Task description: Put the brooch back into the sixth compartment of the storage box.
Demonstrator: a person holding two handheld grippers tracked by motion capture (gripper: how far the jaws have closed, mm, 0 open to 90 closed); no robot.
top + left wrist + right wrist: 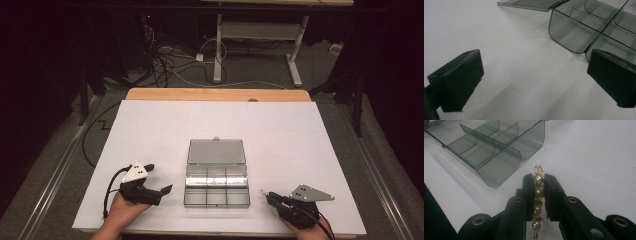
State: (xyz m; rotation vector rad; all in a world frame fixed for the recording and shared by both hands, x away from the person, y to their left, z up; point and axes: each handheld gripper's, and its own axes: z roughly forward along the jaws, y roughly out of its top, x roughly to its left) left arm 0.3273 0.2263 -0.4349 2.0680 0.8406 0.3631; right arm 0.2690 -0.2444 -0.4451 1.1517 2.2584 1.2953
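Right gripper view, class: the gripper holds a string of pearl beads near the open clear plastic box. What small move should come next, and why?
Probably carry the right gripper forward over the nearest compartment of the clear grey plastic divided box. It is shut on the pearl-and-gold bead clasp, the box lid lies open, and the compartments look empty, so only a short gap of white table remains.

You see a brightly lit white bench point(220, 125) ringed by dark, dim surroundings; soft shadows fall beneath the fingers point(456, 80), whose near edges blur slightly.
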